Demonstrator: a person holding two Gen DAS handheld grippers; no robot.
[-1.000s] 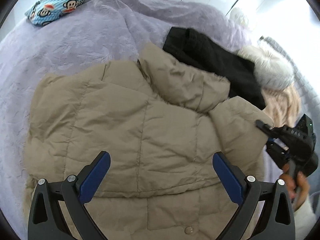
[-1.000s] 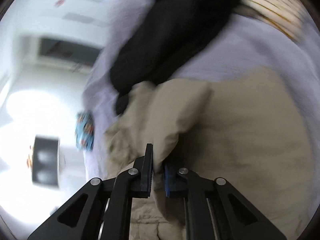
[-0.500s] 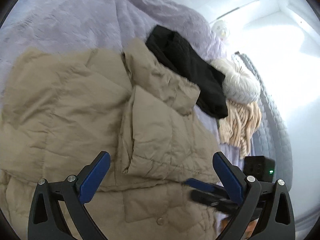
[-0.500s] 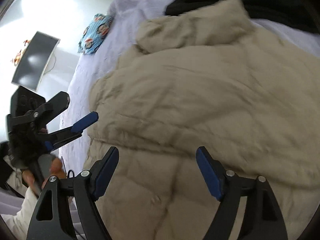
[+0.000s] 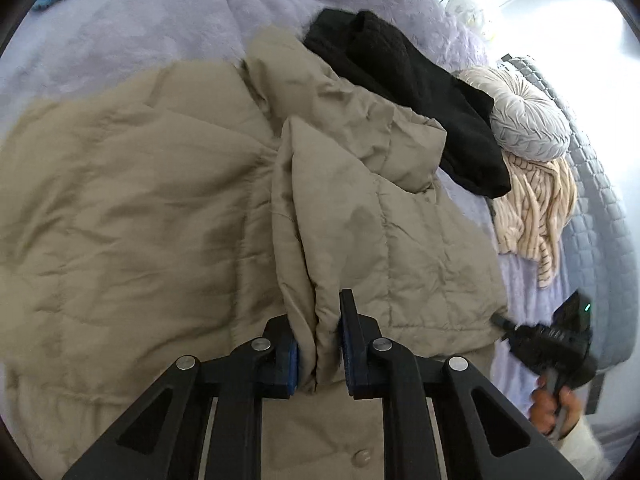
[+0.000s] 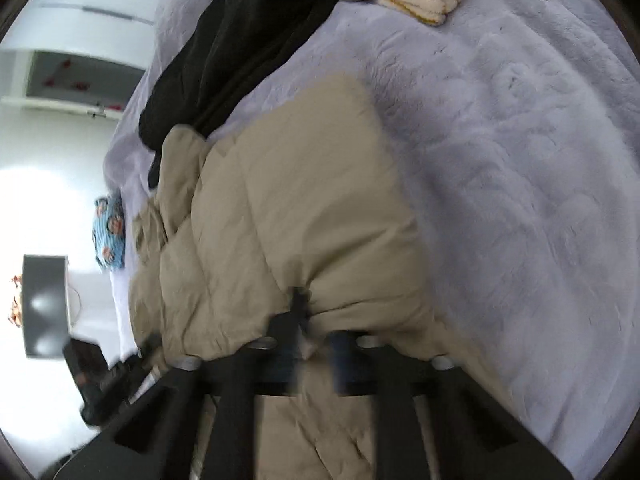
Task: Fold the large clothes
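Both claws are closing: left claw [image 5: 319, 344] pinches a jacket [image 5: 132, 200] fold, right claw [image 6: 316, 356] its edge. Puffy, soft and slippery, it likely needs deep bites at seams.

A bed covered by a fluffy lilac blanket [image 5: 132, 36] carries everything here. A tan padded jacket [image 5: 132, 216] lies spread across the middle of it, one side folded inward over the body. Touching the jacket's far edge is a black garment [image 5: 412, 92], bunched lengthwise. Beyond that sits a round pleated grey cushion [image 5: 532, 128], and a cream striped knit [image 5: 532, 216] lies against it, draping toward the edge of the bed. At the far corner, well apart from the rest, rests a small blue patterned cloth [image 6: 109, 232] printed with cartoon faces.
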